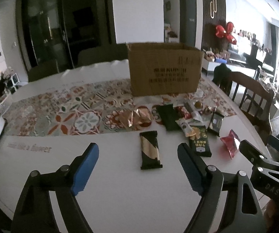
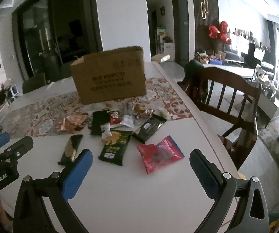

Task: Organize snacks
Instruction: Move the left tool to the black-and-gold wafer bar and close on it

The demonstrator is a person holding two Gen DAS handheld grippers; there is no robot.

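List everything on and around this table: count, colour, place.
cardboard box: one, brown, open top, far side on the patterned runner
patterned runner: one, red, green and cream, across the table
table: one, white
black-and-gold wrapper: one, nearest, ahead of the left gripper
green packet: one, dark green, centre
red packet: one, red with a blue edge, ahead of the right gripper
black packet: one, behind the red packet
copper foil bag: one, on the runner's edge
small mixed snacks: several, count unclear, before the box
wooden chair: one, dark brown, right of the table
left gripper: blue pads, open
right gripper: blue pads, open
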